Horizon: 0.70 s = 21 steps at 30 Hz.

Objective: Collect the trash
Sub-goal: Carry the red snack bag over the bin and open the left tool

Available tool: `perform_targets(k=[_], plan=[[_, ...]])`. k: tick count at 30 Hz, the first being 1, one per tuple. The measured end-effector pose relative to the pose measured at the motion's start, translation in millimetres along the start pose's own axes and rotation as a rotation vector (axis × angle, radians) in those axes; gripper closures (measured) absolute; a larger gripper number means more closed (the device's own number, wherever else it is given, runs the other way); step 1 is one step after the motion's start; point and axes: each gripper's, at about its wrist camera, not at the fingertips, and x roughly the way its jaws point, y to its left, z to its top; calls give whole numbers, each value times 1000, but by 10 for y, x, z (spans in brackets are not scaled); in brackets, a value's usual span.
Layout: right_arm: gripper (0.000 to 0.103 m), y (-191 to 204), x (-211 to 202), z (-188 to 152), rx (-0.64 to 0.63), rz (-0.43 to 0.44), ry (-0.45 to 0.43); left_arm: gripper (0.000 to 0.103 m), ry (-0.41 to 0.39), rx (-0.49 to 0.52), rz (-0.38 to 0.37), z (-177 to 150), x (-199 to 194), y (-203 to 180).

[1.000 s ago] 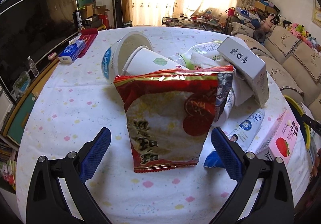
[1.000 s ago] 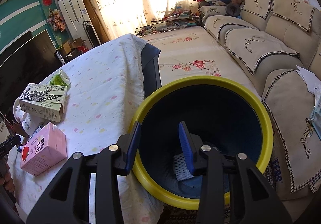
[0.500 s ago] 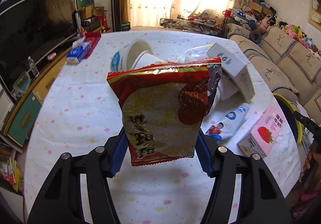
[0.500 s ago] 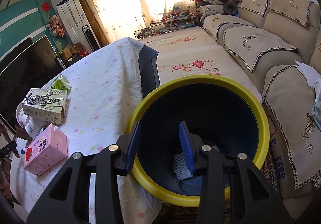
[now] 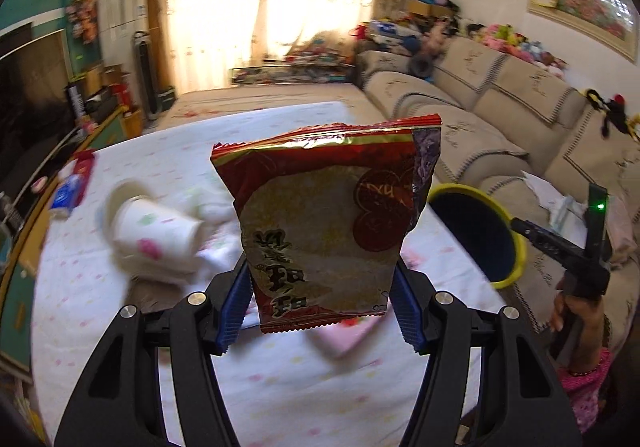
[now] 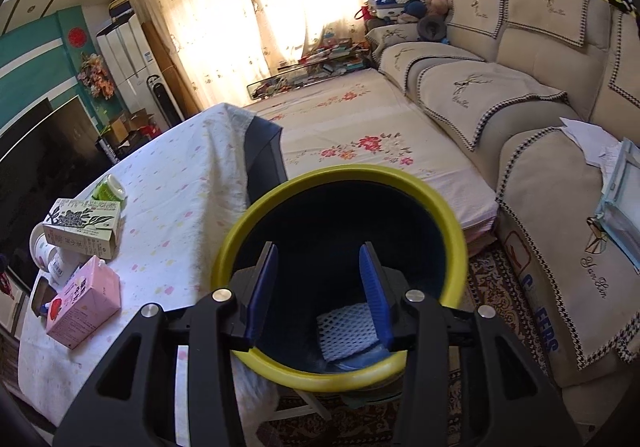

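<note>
Left wrist shows the left claw (image 5: 318, 307) gripping a snack bag (image 5: 326, 223); right wrist alone shows the empty, parted right claw (image 6: 318, 295) over the bin (image 6: 340, 375).

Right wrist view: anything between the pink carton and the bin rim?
No objects: only bare tablecloth lies between the pink carton and the bin rim in the right wrist view.

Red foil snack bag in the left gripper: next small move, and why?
Probably carry it right, toward the yellow-rimmed dark bin. The left gripper is shut on the red foil snack bag, already lifted clear of the white dotted tablecloth; the bin sits beyond the table's right edge. The right gripper hangs open over it, holding nothing.
</note>
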Motion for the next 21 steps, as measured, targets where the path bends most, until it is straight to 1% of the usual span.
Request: perform_targets(k=[3,9,13,16,20,21], plan=[[60,-176,-75,-18,22,-28,-15,42,16,47,-84,134,175,-385],[60,-455,-194,-39,59,-65,-37,42,38,145,-195,333,565,-1228],[59,-577,-286,-46,65,-90,-56,42,86,185,-230,419,985,-1717],[56,-664,-375,-52,68,-110,-73,41,129,198,-241,469,1317,-1979],[54,-745,-445,-59,73,-128,-87,34,171,215,-238,537,1791,-2288],[53,-768,-453,-58,76,-128,-88,30,180,214,-238,552,1873,-2345]])
